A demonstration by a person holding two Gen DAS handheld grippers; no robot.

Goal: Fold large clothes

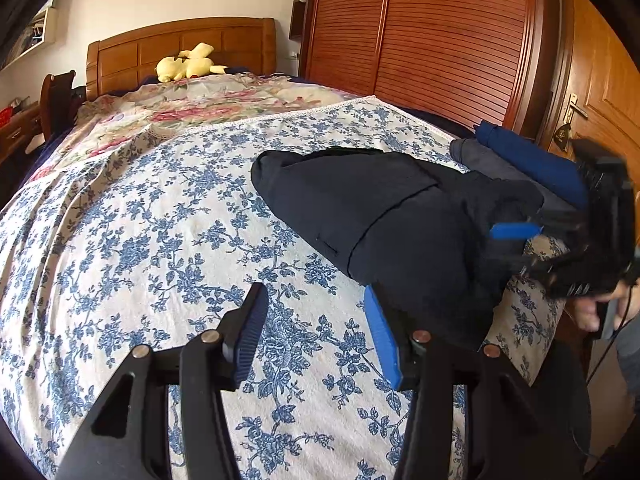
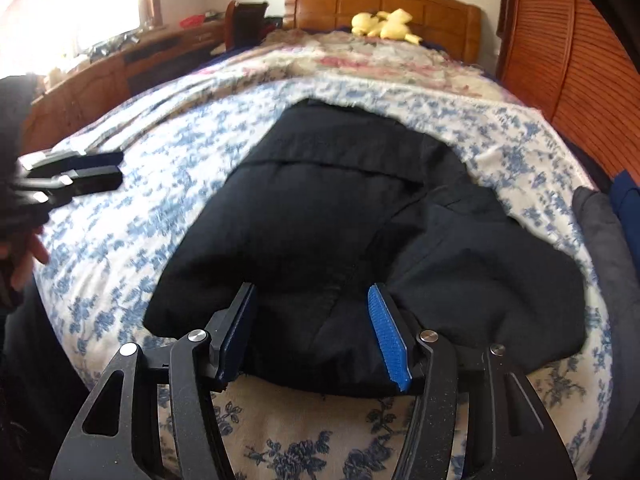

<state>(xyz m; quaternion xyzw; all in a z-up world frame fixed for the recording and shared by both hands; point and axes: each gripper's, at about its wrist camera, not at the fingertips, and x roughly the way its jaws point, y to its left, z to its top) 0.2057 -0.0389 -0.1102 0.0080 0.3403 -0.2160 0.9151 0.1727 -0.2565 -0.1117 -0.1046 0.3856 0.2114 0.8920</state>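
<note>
A folded black garment [image 1: 384,216] lies on the blue-flowered bedspread [image 1: 160,240], near the bed's right front corner; it fills the middle of the right wrist view [image 2: 320,232]. My left gripper [image 1: 316,320] is open and empty, over the bedspread just left of the garment's near edge. It shows at the left of the right wrist view [image 2: 76,176]. My right gripper [image 2: 312,328] is open, its jaws straddling the garment's near edge without pinching it. It shows at the right of the left wrist view [image 1: 516,236].
Folded grey [image 1: 492,164] and blue clothes [image 1: 532,156] are stacked at the bed's right edge. A yellow plush toy [image 1: 188,65] lies by the wooden headboard. A slatted wardrobe [image 1: 440,32] and a door stand to the right. A desk [image 2: 120,60] is left of the bed.
</note>
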